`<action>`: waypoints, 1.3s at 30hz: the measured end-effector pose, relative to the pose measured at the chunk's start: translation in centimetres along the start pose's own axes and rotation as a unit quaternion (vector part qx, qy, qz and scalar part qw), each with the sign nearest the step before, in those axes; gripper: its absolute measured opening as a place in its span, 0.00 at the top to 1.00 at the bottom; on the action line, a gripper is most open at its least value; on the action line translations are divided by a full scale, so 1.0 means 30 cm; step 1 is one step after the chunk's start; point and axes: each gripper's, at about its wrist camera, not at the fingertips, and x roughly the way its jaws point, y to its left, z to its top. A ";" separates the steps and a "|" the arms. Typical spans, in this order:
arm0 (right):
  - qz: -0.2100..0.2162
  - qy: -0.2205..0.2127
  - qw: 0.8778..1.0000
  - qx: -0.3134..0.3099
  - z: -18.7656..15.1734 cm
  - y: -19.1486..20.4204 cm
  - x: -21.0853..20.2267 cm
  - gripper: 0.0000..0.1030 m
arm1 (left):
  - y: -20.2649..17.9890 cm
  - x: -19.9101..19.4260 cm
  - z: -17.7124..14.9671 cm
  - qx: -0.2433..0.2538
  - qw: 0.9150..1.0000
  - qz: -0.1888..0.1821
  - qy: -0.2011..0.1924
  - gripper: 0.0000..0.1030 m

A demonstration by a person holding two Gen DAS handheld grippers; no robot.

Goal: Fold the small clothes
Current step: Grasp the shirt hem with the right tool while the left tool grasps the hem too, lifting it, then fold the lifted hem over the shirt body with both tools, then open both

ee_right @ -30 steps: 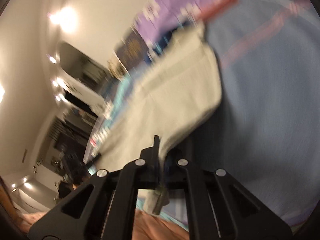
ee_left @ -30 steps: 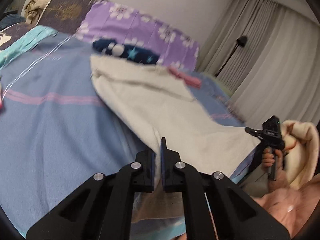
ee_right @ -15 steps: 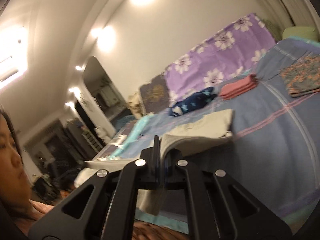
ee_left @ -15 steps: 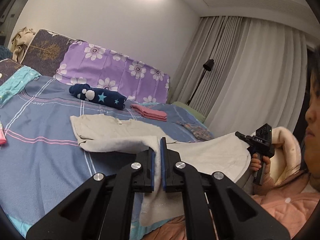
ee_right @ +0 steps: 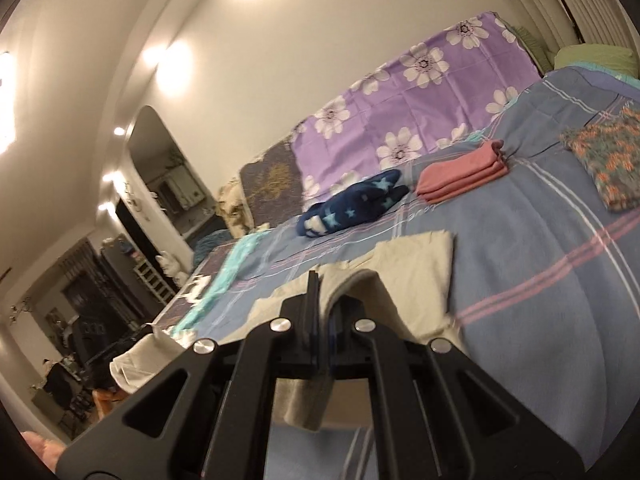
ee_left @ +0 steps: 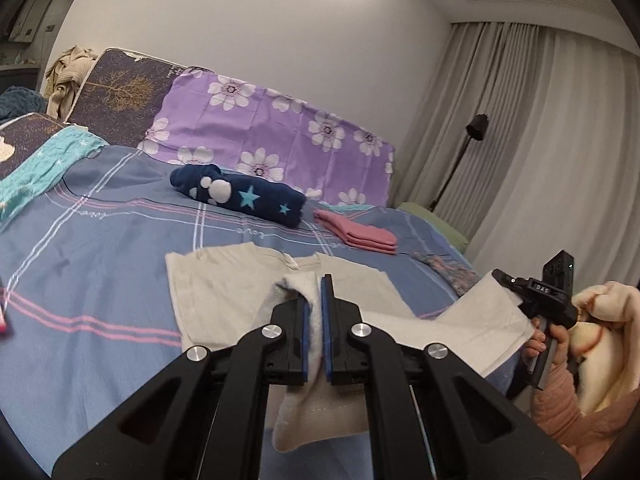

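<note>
A beige garment (ee_left: 224, 292) lies on the blue striped bedspread (ee_left: 100, 248), its far part flat with the collar showing. Its near edge is lifted off the bed. My left gripper (ee_left: 315, 286) is shut on one near corner, and the cloth hangs down between its blue pads. In the left wrist view my right gripper (ee_left: 505, 278) is at the right, gripping the other corner and stretching the hem. In the right wrist view that gripper (ee_right: 323, 280) is shut on the beige garment (ee_right: 416, 268), with a fold hanging below its fingers.
A navy star-patterned roll (ee_left: 240, 196), a folded pink stack (ee_left: 356, 232) and a floral patterned piece (ee_right: 608, 160) lie further up the bed. Purple flowered pillows (ee_left: 272, 140) stand against the wall. Curtains (ee_left: 540, 152) and a floor lamp (ee_left: 478, 128) are at the right. A person's sleeve (ee_left: 560, 404) is near.
Both grippers rose and pulled back with the garment's near edge. The views tilted up from the bedspread to the whole bed. The garment's far part settled flat.
</note>
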 end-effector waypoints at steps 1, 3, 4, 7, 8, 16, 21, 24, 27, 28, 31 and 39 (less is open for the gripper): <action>-0.008 0.001 1.000 -0.001 0.012 -0.010 0.025 0.97 | 0.011 0.028 0.015 0.002 1.000 0.005 0.004 0.95; -0.033 0.006 0.999 0.001 0.046 -0.055 0.121 0.97 | 0.042 0.107 0.040 0.001 1.000 0.025 0.016 0.95; -0.043 0.013 0.999 0.007 0.052 -0.084 0.164 0.97 | 0.077 0.171 0.047 -0.006 0.999 0.038 0.027 0.94; -0.087 0.057 0.994 0.033 0.033 -0.194 0.320 0.97 | 0.178 0.334 0.023 -0.033 0.994 0.078 0.068 0.92; -0.102 0.081 0.991 0.039 0.010 -0.238 0.380 0.96 | 0.212 0.380 0.004 -0.045 0.992 0.086 0.084 0.92; -0.111 0.148 0.981 0.058 -0.112 -0.346 0.439 0.86 | 0.334 0.420 -0.124 -0.105 0.981 0.106 0.127 0.66; -0.096 0.157 0.982 0.034 -0.128 -0.296 0.374 0.81 | 0.275 0.360 -0.137 -0.080 0.985 0.083 0.129 0.63; -0.107 0.169 0.980 0.015 -0.146 -0.268 0.353 0.86 | 0.241 0.359 -0.160 -0.053 0.983 0.089 0.153 0.88; -0.102 0.162 0.981 0.007 -0.145 -0.247 0.331 0.94 | 0.229 0.356 -0.160 -0.040 0.981 0.097 0.165 0.96; -0.090 0.157 0.983 0.013 -0.132 -0.241 0.325 0.94 | 0.230 0.351 -0.149 -0.041 0.982 0.095 0.159 0.96; -0.052 0.125 0.990 0.039 -0.041 -0.227 0.322 0.95 | 0.235 0.330 -0.070 -0.053 0.987 0.080 0.127 0.96; -0.081 0.107 0.987 0.088 0.196 -0.314 0.551 0.90 | 0.332 0.422 0.193 -0.054 0.982 0.181 0.025 1.00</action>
